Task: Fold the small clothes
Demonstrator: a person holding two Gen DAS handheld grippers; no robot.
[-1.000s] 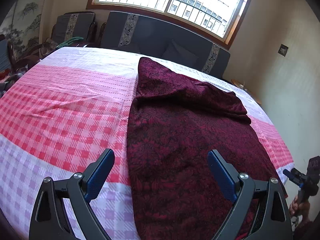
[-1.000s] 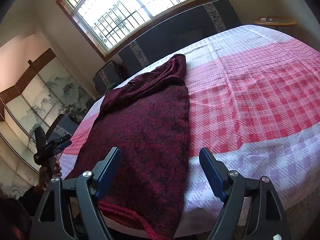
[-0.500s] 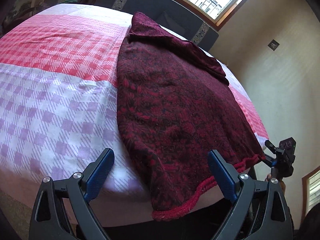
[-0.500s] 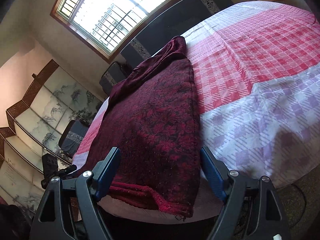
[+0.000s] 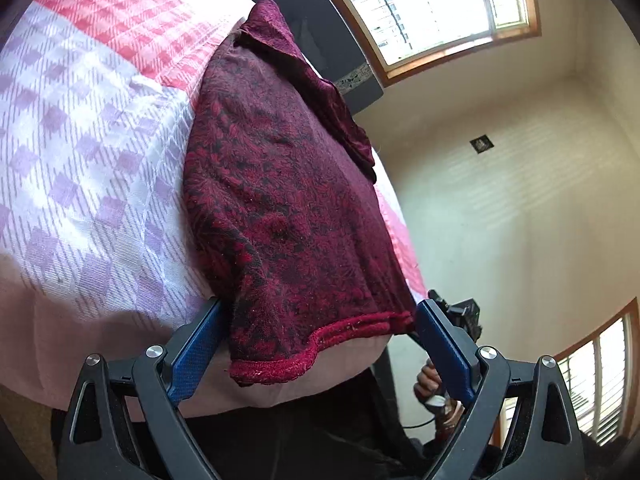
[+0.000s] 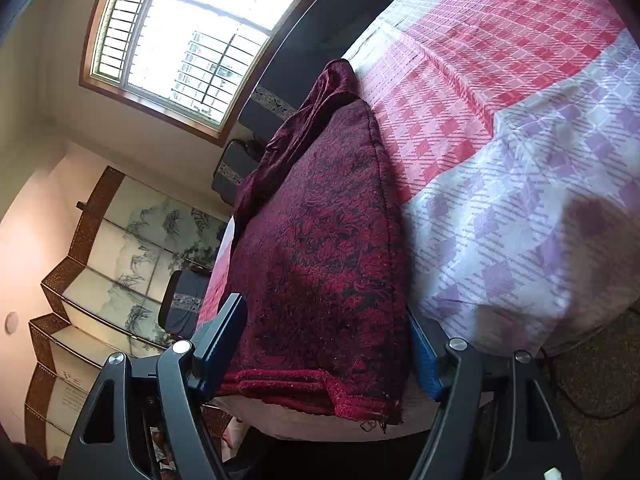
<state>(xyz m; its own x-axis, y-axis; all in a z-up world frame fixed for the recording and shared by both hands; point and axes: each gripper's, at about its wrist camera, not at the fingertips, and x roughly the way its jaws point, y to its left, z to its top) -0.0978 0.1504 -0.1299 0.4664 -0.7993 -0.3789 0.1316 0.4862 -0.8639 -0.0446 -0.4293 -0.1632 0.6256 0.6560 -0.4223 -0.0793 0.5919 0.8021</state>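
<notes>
Straddling the hem of the dark red knit garment [image 5: 288,208], your left claw [image 5: 320,356] stands wide open at the bottom of the frame, blue pads on either side of the ribbed edge that hangs over the checked bedsheet [image 5: 80,152]. Your right claw [image 6: 328,348] is spread open too, at the garment's [image 6: 320,248] other lower corner, low in its frame. The garment lies lengthwise up the centre of the bed, collar end toward the window [image 6: 180,36].
</notes>
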